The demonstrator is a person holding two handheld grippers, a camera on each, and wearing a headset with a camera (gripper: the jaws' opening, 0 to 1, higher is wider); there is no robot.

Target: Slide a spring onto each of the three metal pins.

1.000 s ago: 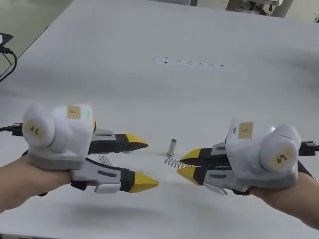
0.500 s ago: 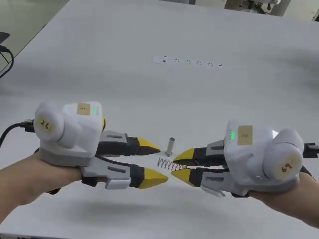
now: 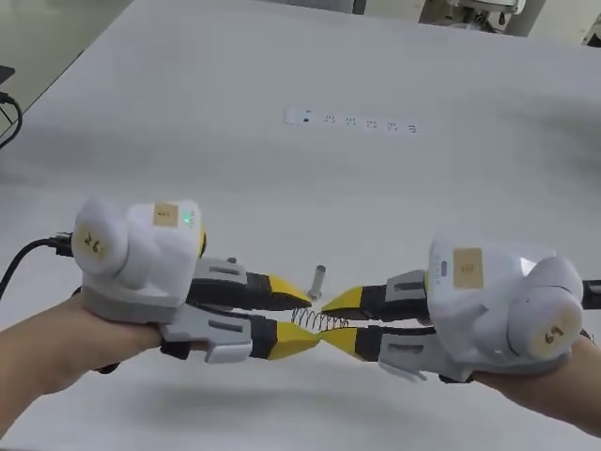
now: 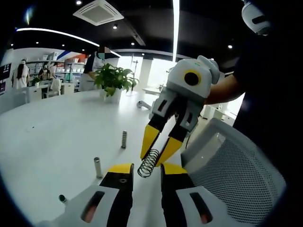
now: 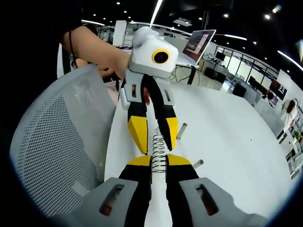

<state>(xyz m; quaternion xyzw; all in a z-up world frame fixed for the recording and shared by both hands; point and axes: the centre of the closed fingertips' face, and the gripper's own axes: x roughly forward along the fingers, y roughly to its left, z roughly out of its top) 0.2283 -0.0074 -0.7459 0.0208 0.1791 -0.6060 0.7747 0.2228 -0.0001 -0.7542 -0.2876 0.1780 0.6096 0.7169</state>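
White workbench [image 3: 394,207] stretches ahead of you, and a black cable [image 3: 23,261] trails off at your far left. Your left gripper [image 3: 302,318] has a green light on top, a small tan sticker too fine to read, and a handwritten number on its round end that looks like 26. Its jaws stand a little apart around one end of a spring [image 3: 317,321]; whether they touch the coil cannot be told. This one spring is held level above the table between the two grippers. Just behind it, one metal pin [image 3: 317,282] stands upright on the table. Your right gripper [image 3: 336,320] faces the left one tip to tip, its jaws pinching the spring's other end. It also has a tan sticker, and its handwritten number looks like 69. A short row of tiny printed marks [image 3: 352,120] lies farther back, unreadable. In the right gripper view, two pins show beside the jaws, one nearer [image 5: 197,163] and one farther [image 5: 181,131]. A grey mesh chair back [image 5: 57,132] shows there too.
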